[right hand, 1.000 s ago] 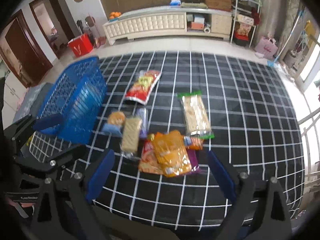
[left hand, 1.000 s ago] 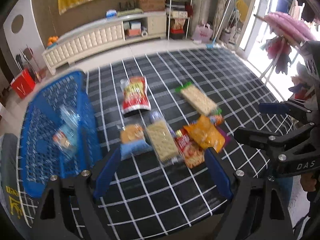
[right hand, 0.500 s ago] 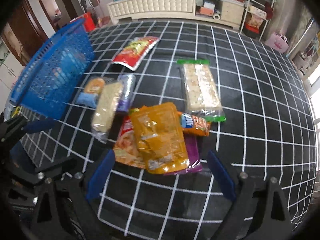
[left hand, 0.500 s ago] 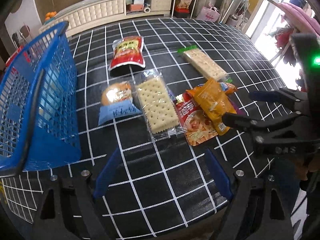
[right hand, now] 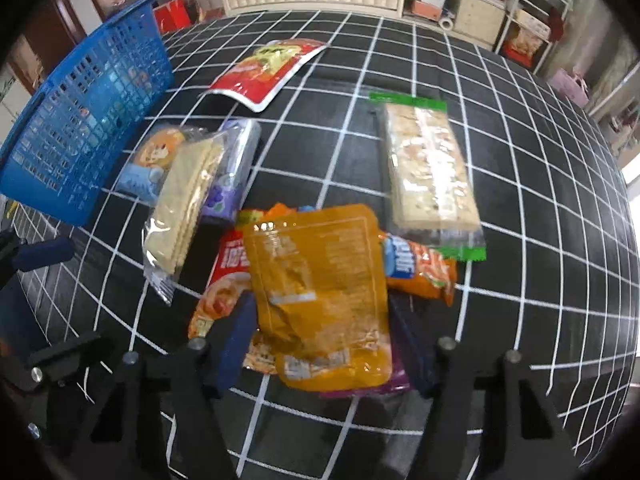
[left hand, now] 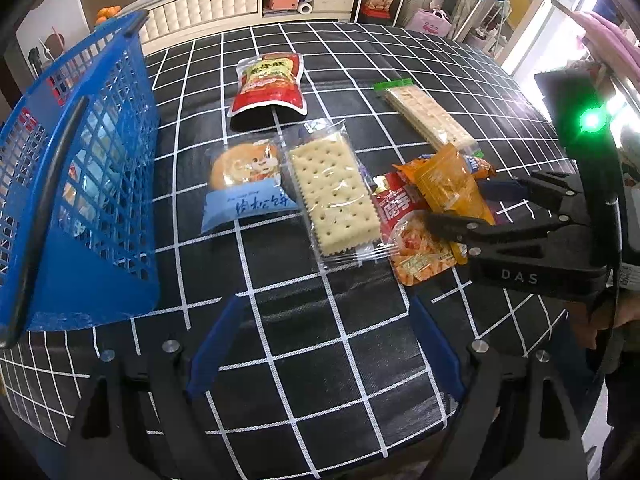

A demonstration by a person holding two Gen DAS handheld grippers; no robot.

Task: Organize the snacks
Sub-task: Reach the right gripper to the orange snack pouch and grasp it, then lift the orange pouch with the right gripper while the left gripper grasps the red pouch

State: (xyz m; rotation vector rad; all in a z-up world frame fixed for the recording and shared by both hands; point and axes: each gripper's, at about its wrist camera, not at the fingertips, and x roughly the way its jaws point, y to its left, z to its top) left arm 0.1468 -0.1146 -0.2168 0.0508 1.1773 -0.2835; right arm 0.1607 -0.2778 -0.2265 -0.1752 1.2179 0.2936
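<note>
Several snack packs lie on a black checked table. An orange pouch (right hand: pixel 320 292) tops a pile with a red chip bag (left hand: pixel 404 232) and a purple pack under it. My right gripper (right hand: pixel 324 344) is open, its fingers on either side of the orange pouch (left hand: pixel 448 184). It also shows in the left wrist view (left hand: pixel 464 204). My left gripper (left hand: pixel 324 344) is open and empty, short of a cracker pack (left hand: pixel 332 196) and a blue bun pack (left hand: pixel 248 188). A blue basket (left hand: pixel 80 168) stands at the left.
A red pouch (left hand: pixel 272 84) lies farther back. A long green-ended cracker pack (right hand: pixel 428 168) lies at the right. A small orange-blue pack (right hand: pixel 420 268) sits beside the pile. The blue basket (right hand: pixel 88 128) holds some packs. A white cabinet (left hand: pixel 224 4) lines the far wall.
Both grippers have moved down and forward toward the snacks. The right gripper's fingers now straddle the orange pouch.
</note>
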